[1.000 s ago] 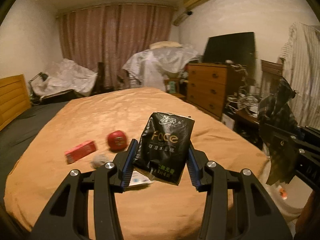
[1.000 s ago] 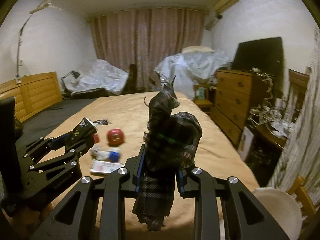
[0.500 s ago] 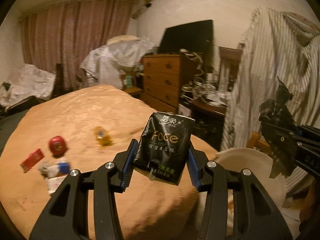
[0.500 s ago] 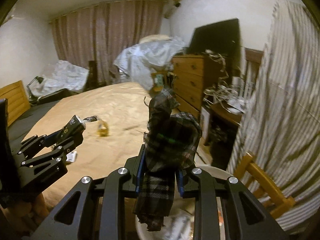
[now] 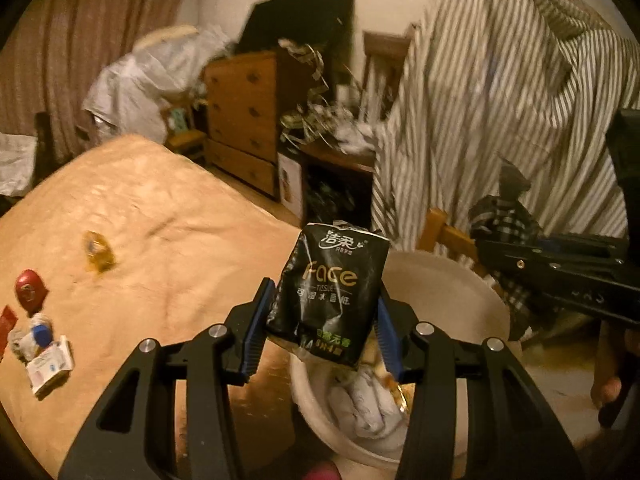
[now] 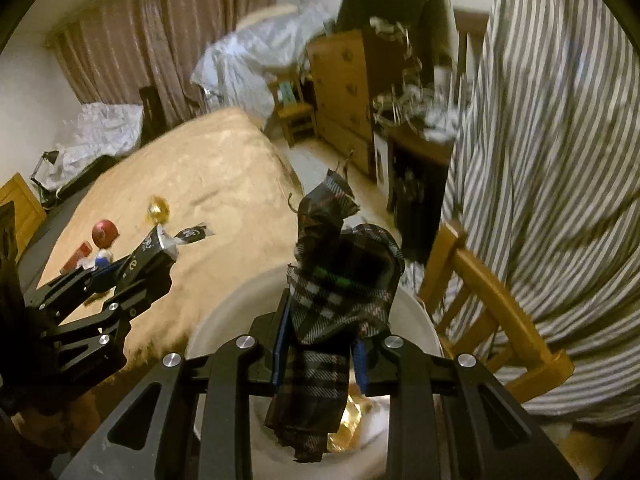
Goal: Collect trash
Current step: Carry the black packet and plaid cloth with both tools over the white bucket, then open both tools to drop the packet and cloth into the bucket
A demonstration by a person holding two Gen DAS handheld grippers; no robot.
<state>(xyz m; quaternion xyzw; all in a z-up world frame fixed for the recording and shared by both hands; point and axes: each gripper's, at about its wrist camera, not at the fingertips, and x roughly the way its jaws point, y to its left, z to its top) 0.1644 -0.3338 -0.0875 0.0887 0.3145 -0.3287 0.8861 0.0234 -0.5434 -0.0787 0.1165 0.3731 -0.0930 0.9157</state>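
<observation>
Both grippers swung off the bed (image 5: 152,216) toward the white bin (image 5: 448,280) on the floor at its right.

Centre each load over the bin before letting go.

Left gripper (image 5: 324,332) clamps black tissue pack (image 5: 328,292), crumpled; right gripper (image 6: 320,352) pinches dark plaid wrapper (image 6: 340,300), limp.

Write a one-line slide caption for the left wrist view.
Left claw grips a black tissue packet over the white bin beside the bed, where trash remains.
</observation>
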